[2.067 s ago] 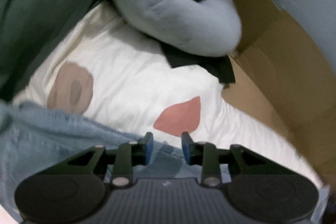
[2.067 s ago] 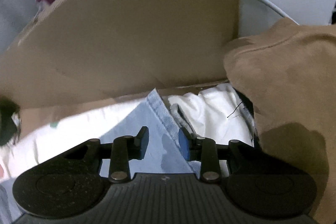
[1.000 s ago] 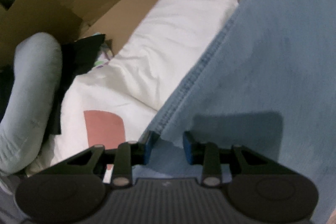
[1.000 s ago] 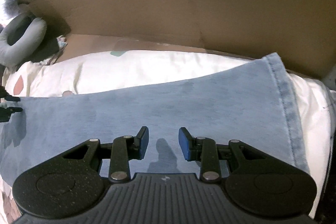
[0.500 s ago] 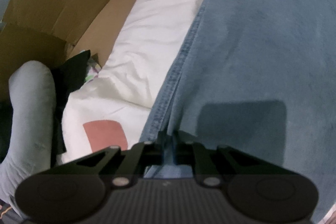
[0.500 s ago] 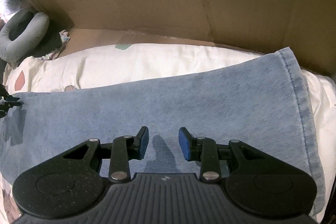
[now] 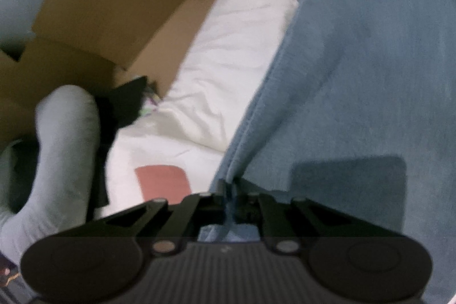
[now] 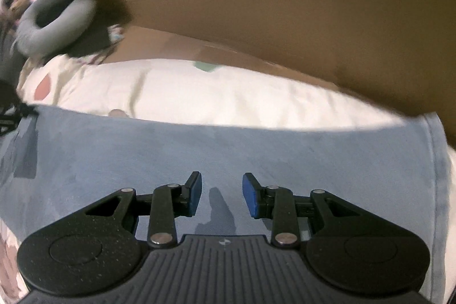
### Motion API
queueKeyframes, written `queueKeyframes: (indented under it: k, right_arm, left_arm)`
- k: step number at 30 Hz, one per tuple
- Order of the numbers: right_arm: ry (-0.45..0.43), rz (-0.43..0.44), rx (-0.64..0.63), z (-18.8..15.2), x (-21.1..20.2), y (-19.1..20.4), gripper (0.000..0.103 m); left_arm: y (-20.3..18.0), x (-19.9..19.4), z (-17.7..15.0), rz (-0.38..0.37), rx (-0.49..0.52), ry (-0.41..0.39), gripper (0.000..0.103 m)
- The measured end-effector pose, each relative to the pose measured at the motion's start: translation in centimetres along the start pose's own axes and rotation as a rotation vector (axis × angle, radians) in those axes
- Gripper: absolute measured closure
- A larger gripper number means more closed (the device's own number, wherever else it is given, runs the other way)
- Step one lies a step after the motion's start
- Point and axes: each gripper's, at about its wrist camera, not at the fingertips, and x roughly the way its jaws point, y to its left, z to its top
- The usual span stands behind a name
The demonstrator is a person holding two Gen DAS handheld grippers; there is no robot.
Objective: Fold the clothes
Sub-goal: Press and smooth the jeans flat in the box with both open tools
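Note:
A pair of light blue jeans [image 8: 216, 150] lies spread flat across a white quilt [image 8: 228, 96]. In the left wrist view the denim [image 7: 356, 76] fills the right half, and my left gripper [image 7: 229, 198] is shut on its seamed edge, the fabric pinched between the pads. My right gripper [image 8: 221, 194] hovers over the middle of the denim with its blue pads apart and nothing between them. At the far left of the right wrist view the left gripper [image 8: 17, 116] shows at the cloth's end. The hem [image 8: 436, 161] runs down the right side.
Brown cardboard [image 8: 285, 4] stands behind the quilt. A grey neck pillow [image 7: 62, 155] and a black cloth [image 7: 125, 101] lie at the quilt's left end. The quilt carries a pink patch [image 7: 162, 180] and a green patch [image 8: 206, 66].
My left gripper closed on the edge of the jeans. The right wrist view shifted, with the denim's hem now nearer the right border and the picture blurred.

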Motion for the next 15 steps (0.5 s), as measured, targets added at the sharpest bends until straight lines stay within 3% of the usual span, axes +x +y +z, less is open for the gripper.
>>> queueKeyframes:
  k: [7,15]
  right_arm:
    - [0.018,-0.016,-0.204,2.7,2.4,3.0,0.064]
    - [0.066,-0.095,-0.293,3.9,5.4,4.2,0.064]
  left_arm:
    - [0.4,0.2,0.2,0.037,-0.048,-0.006,0.100]
    - [1.0,1.7,0.3,0.015,-0.074,0.001,0.100]
